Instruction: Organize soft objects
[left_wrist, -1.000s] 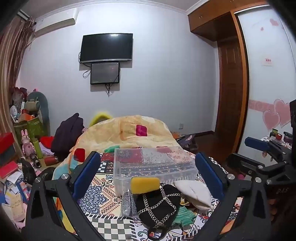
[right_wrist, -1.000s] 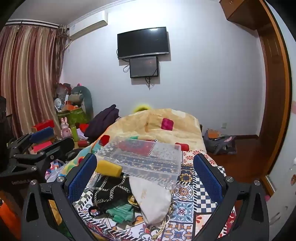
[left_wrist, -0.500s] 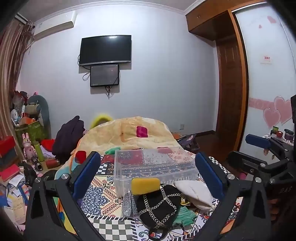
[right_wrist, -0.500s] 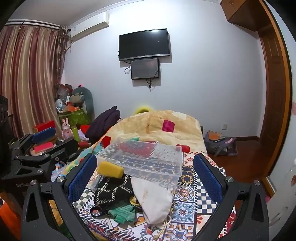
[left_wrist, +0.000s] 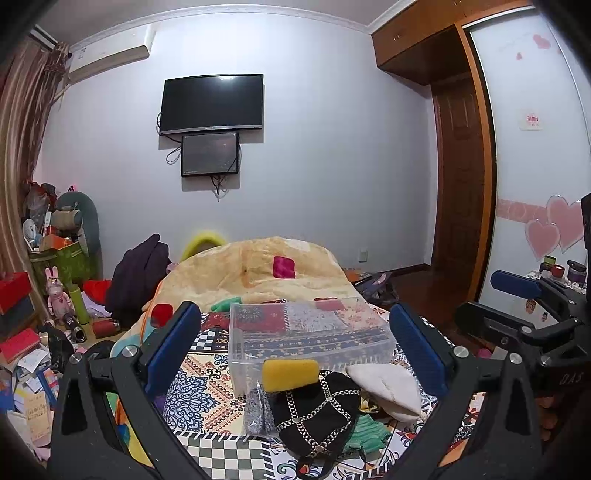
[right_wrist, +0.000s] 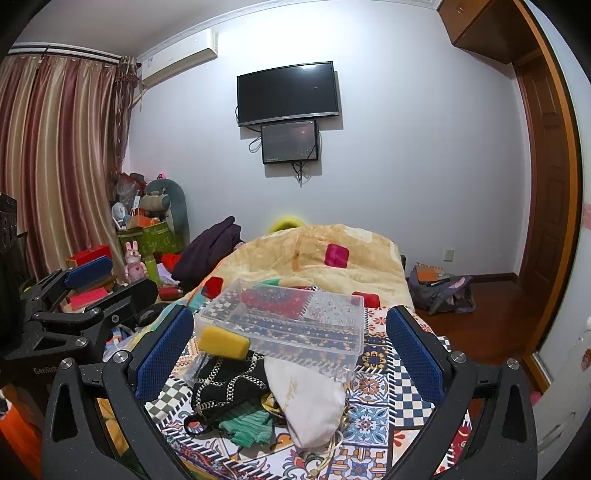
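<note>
Both my claws are spread wide and hold nothing: left gripper (left_wrist: 295, 345) and right gripper (right_wrist: 290, 341) hang above the near end of the bed, pointing at the pile. The other claw shows at the frame edge in each view, also apart.

Nearest me, on the patterned bedspread (right_wrist: 384, 369), is the heap of soft stuff. A green knit piece (right_wrist: 247, 428) lies at the front, partly under the rest; limp and light, so I'd pinch a bunched fold, not a flat edge. A black bag with chain pattern (left_wrist: 314, 413) sits in the middle; floppy, likely a bit heavier from the metal chain, and the chain could slip, so grab the fabric body. A white cloth pouch (right_wrist: 306, 402) leans over it on the right side, with a cord trailing toward me; soft and light, take it by the fat middle, since the cord may snag. A small glittery grey packet (left_wrist: 258, 413) is on the left, looks crinkly and slick.

Just behind, a yellow sponge (left_wrist: 290, 373) rests against the front of the box; squashy, very light, easy to squeeze across its short sides.

Further on, the clear plastic box (left_wrist: 306, 332) is open and looks empty, stiff, probably where everything goes.

Beyond that, a rumpled yellow quilt (left_wrist: 258, 269).
</note>
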